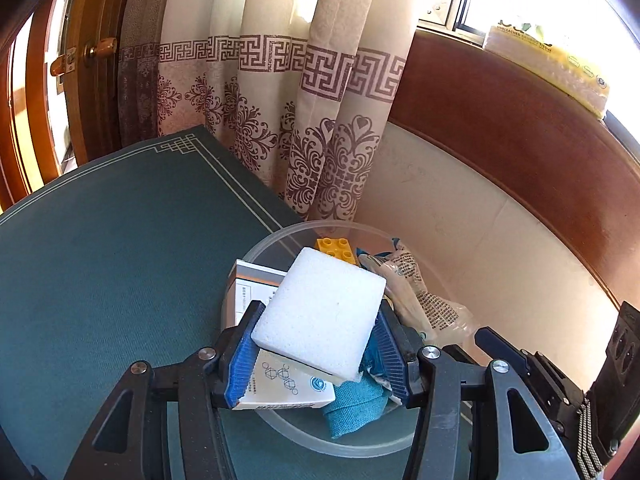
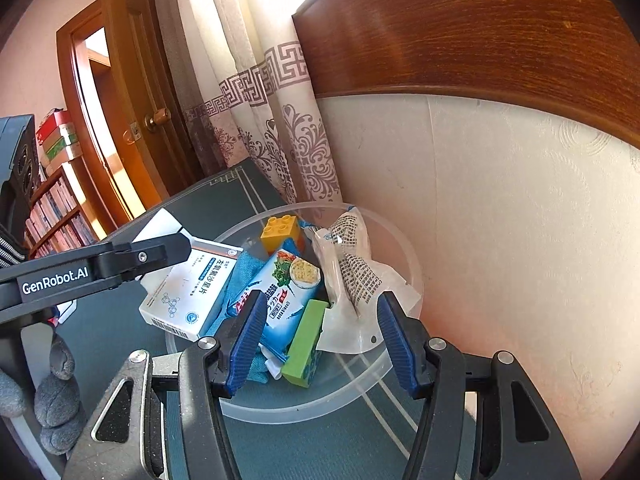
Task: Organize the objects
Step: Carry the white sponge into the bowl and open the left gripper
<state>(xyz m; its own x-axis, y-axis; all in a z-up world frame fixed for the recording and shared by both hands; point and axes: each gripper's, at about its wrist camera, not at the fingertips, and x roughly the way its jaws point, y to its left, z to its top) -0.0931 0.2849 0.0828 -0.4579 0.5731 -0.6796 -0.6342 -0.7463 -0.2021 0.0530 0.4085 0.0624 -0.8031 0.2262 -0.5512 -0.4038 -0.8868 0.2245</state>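
Sponge (image 1: 320, 312) clamped between your left gripper (image 1: 316, 350) pads, held right over the clear bowl (image 1: 352, 446) on the green mat (image 1: 100, 260). Looks like the sorting is nearly finished: the bowl already holds a white medicine box (image 2: 192, 292), a cracker packet (image 2: 286, 286), a yellow brick (image 2: 280, 230), a green block (image 2: 306, 342), a crinkly clear bag (image 2: 352, 276) and a blue cloth (image 2: 244, 264). Your right gripper (image 2: 320, 340) hovers over the bowl, jaws apart, carrying nothing (free for whatever's next). Dropping that sponge seems the remaining job. Whether more items wait elsewhere is hidden; the sponge itself blocks much of the bowl from the left view.
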